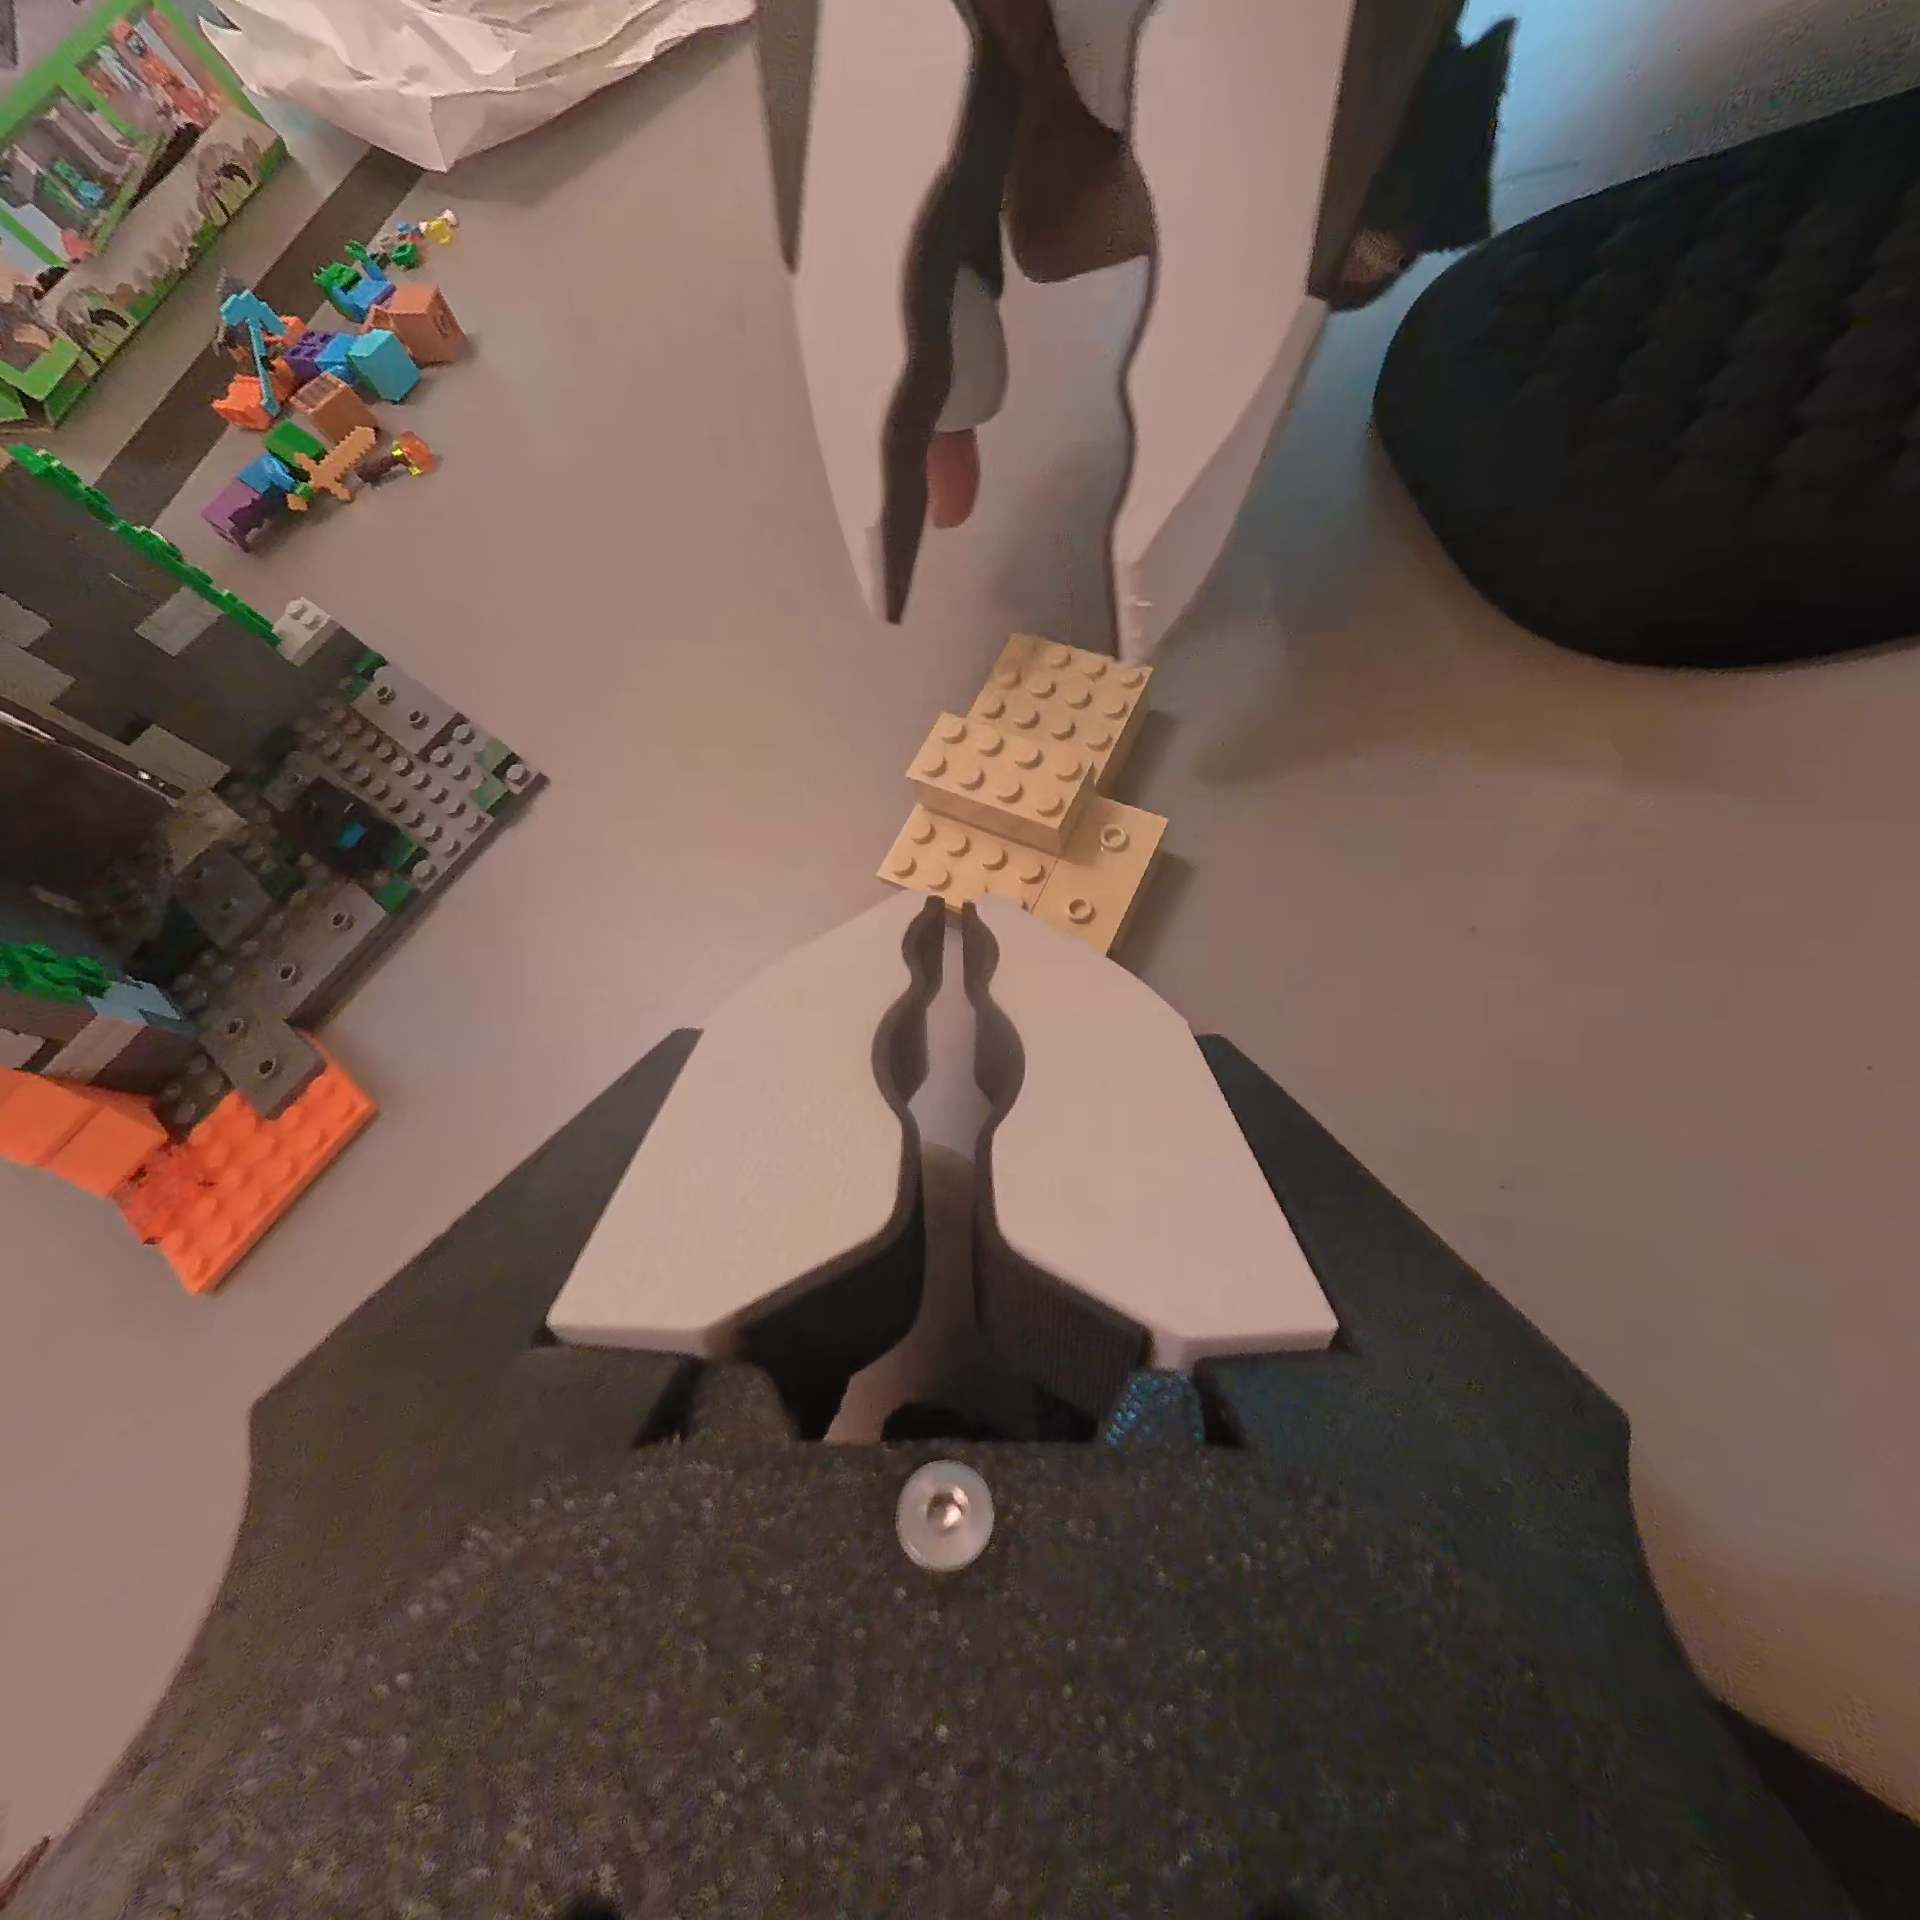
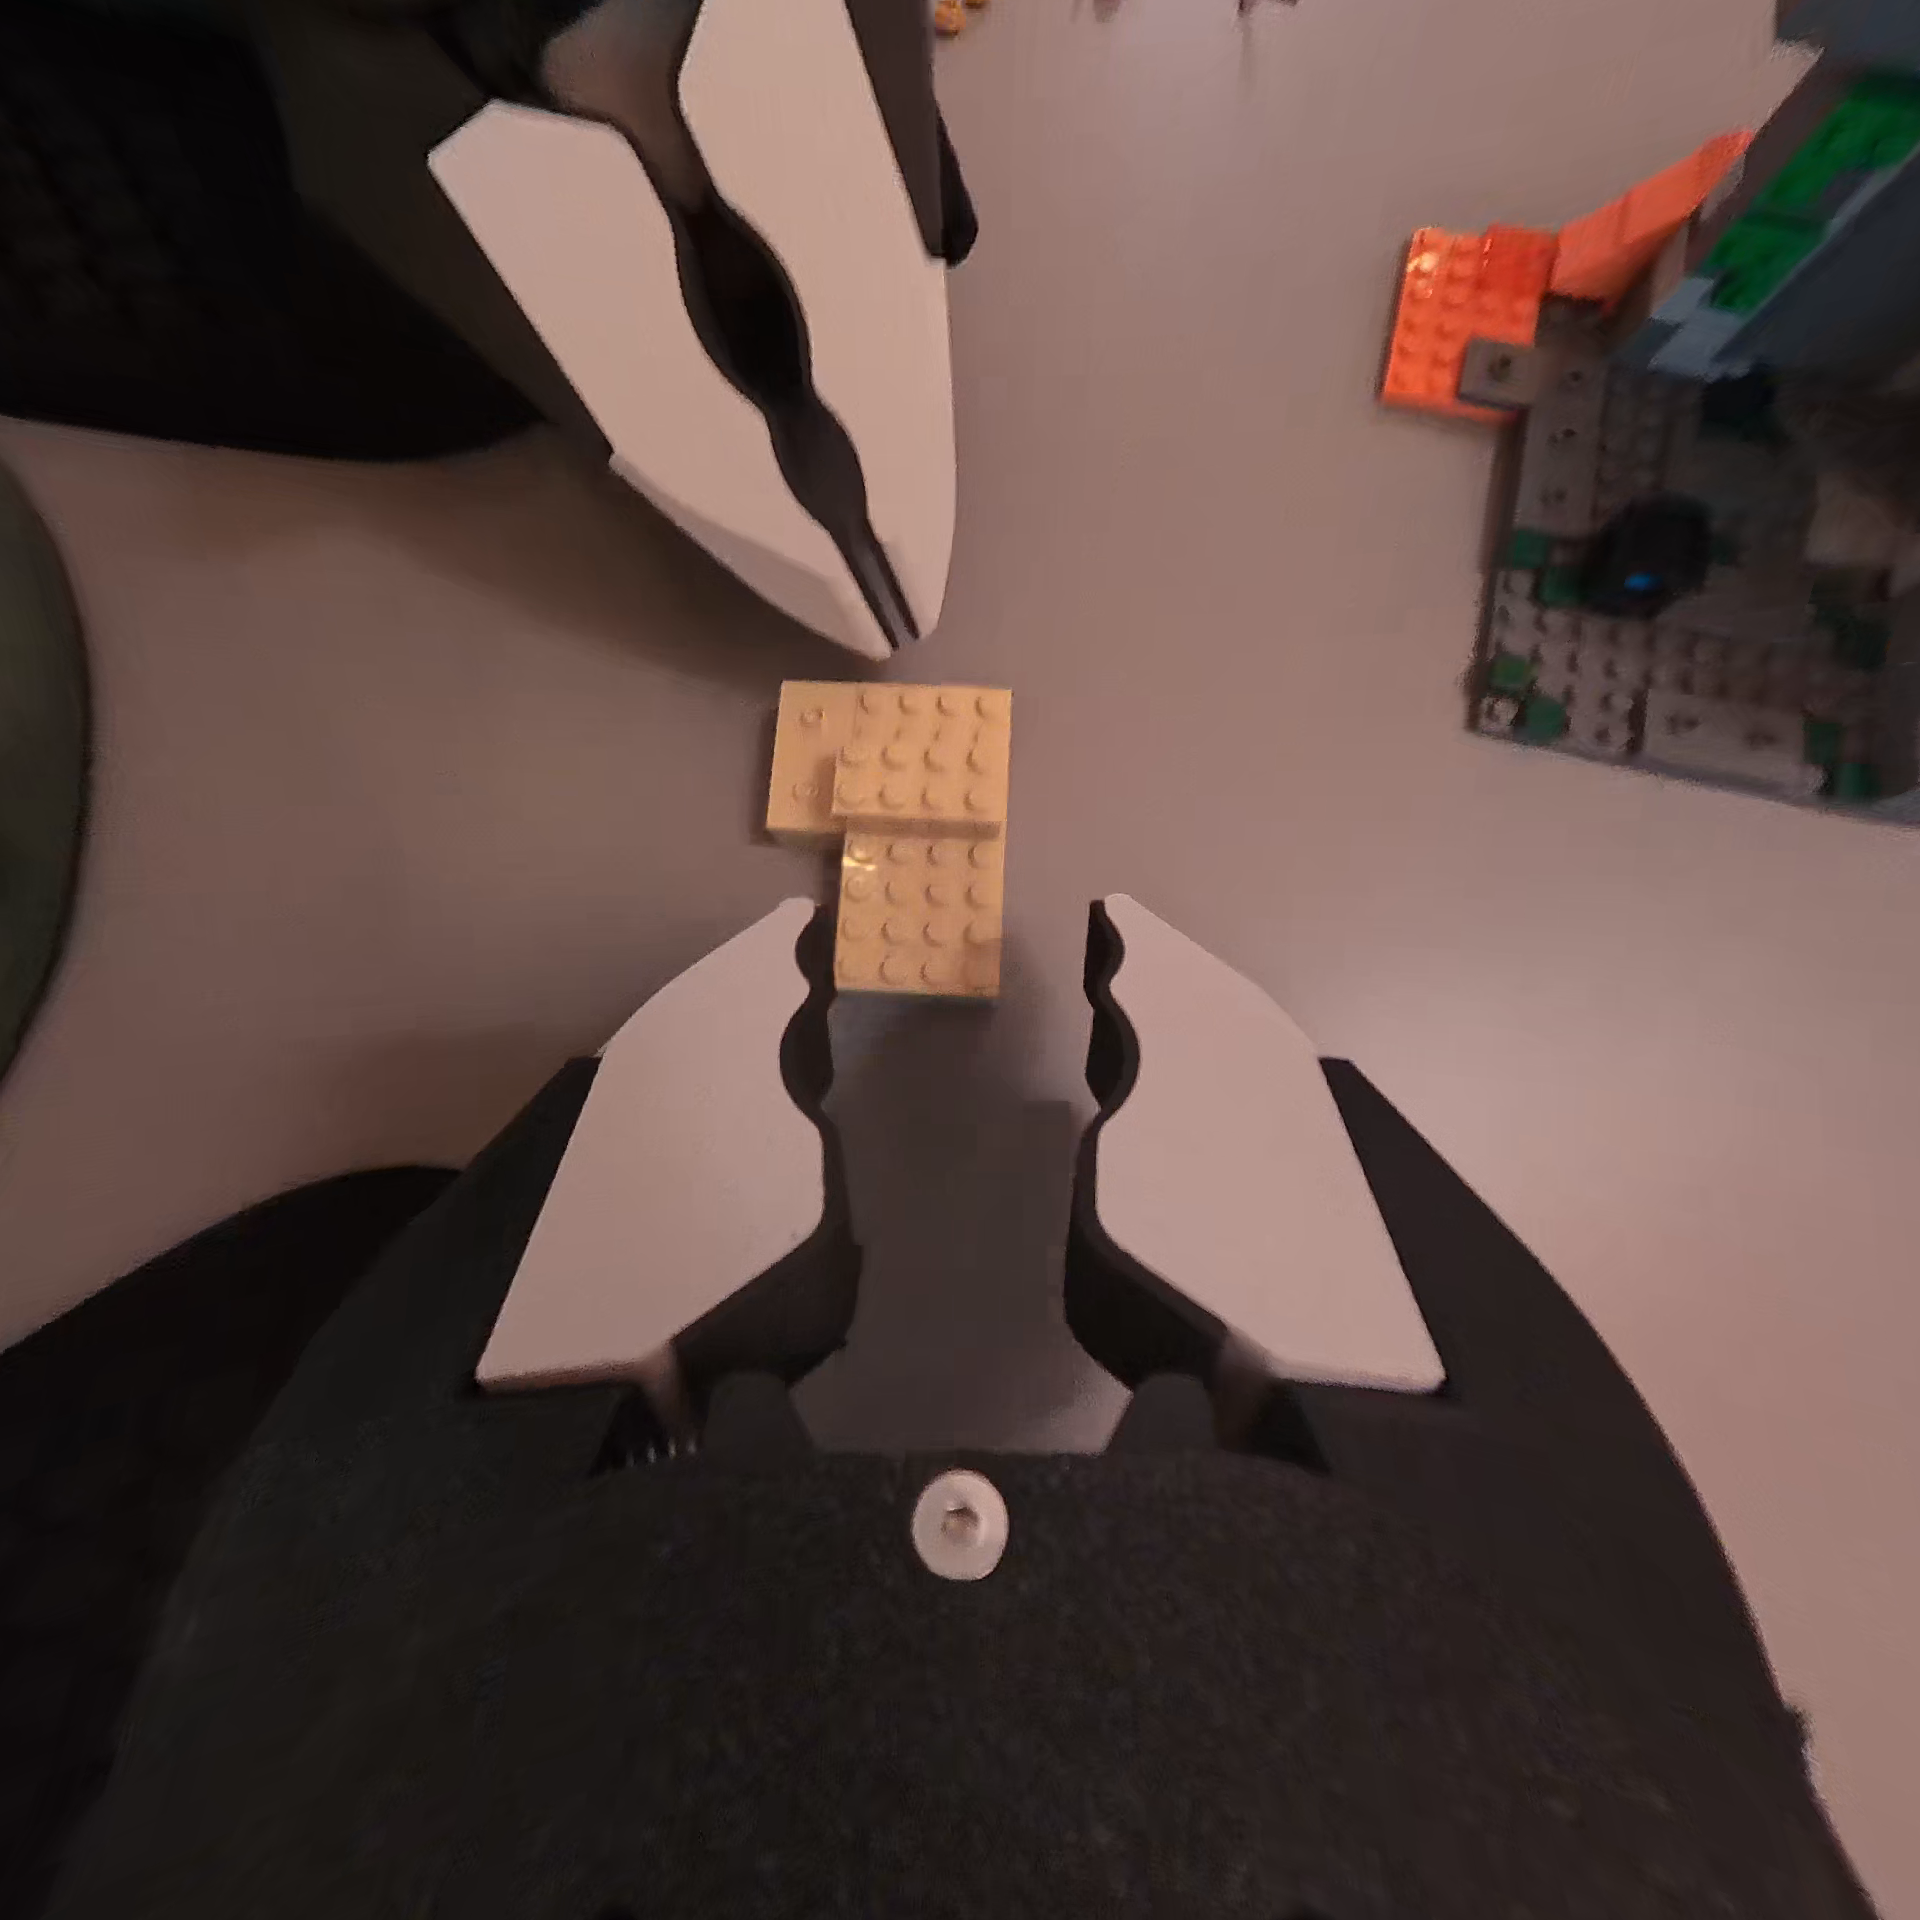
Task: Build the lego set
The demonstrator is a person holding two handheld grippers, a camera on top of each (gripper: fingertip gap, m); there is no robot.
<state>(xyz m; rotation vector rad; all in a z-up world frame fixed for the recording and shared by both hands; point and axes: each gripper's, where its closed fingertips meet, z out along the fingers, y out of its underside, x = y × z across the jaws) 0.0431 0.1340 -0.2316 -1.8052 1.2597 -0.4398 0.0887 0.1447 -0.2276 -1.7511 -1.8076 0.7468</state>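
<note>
Tabletop [image 1: 665,644] grey. Grey-green lego build [image 1: 260,831] seen at left edge. Tan plate assembly [image 1: 1023,790] laid flat mid-tabletop, flanked by both tools. Left tool [image 1: 954,906] pressed together beside its near edge. Right tool [image 2: 951,906] spread apart, ungripped.

A plain grey table top [image 1: 644,665] carries everything, and a tan lego assembly [image 1: 1023,790] of stacked studded plates lies flat on it just beyond the left gripper's [image 1: 954,906] fingertips and at the tips of the right gripper's [image 2: 951,909] spread fingers. Well off to the left of the left fingers sit a partly built grey, green and orange lego model [image 1: 239,883], a scatter of small loose coloured pieces [image 1: 332,384], a green-edged box [image 1: 114,197] and crumpled white paper [image 1: 468,62]. To the right of those fingers a black quilted cushion [image 1: 1673,416] rests on the surface.
</note>
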